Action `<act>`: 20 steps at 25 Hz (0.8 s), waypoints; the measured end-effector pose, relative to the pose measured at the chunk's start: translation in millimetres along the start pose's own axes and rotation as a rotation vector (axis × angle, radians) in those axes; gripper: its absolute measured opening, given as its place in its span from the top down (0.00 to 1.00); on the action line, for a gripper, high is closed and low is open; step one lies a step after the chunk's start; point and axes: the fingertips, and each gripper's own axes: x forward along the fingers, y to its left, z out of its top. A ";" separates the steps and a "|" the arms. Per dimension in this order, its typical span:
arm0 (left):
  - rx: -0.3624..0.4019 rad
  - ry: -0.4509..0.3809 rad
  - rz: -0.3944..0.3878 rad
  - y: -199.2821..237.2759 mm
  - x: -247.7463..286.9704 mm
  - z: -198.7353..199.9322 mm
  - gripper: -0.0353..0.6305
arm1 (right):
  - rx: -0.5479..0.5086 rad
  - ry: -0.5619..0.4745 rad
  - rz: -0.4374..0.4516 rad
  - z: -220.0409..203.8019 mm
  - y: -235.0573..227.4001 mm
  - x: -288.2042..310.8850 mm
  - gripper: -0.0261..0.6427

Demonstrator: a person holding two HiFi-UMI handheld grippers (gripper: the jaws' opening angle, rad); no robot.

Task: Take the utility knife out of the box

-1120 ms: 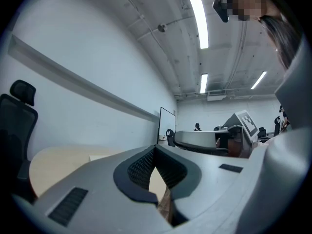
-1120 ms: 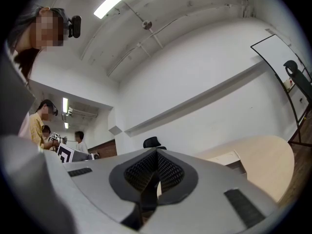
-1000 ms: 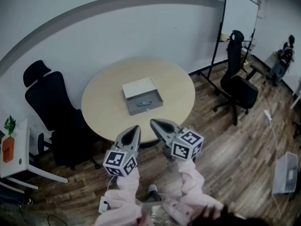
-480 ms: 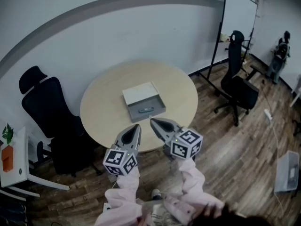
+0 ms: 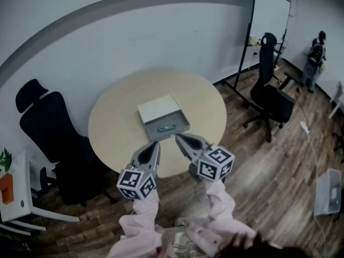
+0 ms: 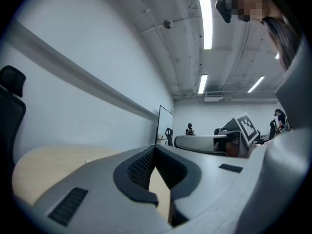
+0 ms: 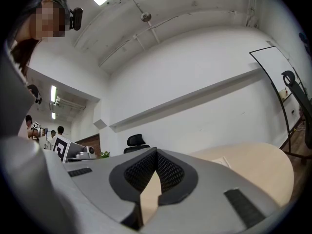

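An open grey box with its white lid folded back lies in the middle of a round beige table. In the box lies the utility knife, small, dark and teal. My left gripper hangs over the table's near edge, short of the box, jaws shut and empty. The right gripper hovers beside it, just short of the box's front wall, also shut and empty. In the left gripper view the left gripper has its tips touching over the tabletop. The right gripper view shows the same of the right gripper.
A black office chair stands left of the table, another to the right near a whiteboard. A white side table stands at lower left. A white bin sits on the wooden floor at right. A person stands far right.
Both grippers have moved forward toward the table and box, staying shut. The table and box now sit closer beneath them.
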 end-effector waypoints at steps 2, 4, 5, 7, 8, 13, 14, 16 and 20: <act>0.000 0.005 0.000 4.8 2.0 -2.3 0.93 | 0.004 -0.003 -0.009 -1.0 -4.5 1.7 0.97; -0.002 0.009 0.003 9.5 2.7 -5.6 0.93 | 0.012 -0.004 -0.015 -4.0 -7.6 2.5 0.97; -0.002 0.012 0.005 11.7 2.9 -7.6 0.93 | 0.016 -0.005 -0.019 -6.1 -9.1 2.9 0.97; -0.003 0.017 0.005 16.7 4.2 -10.9 0.93 | 0.021 -0.005 -0.027 -9.6 -12.0 5.4 0.97; -0.004 0.019 0.005 19.1 5.0 -12.0 0.93 | 0.021 -0.003 -0.030 -10.7 -13.1 7.2 0.97; -0.014 0.025 0.002 23.4 9.8 -16.8 0.93 | 0.011 0.007 -0.035 -13.1 -19.3 12.3 0.97; -0.016 0.026 0.000 23.9 11.5 -17.6 0.93 | 0.011 0.010 -0.036 -13.3 -21.0 13.5 0.97; -0.022 0.027 0.002 26.7 14.4 -18.6 0.93 | 0.010 0.015 -0.036 -13.8 -24.2 16.6 0.97; -0.027 0.029 0.017 34.5 21.5 -18.8 0.93 | 0.008 0.025 -0.031 -11.5 -33.6 24.8 0.97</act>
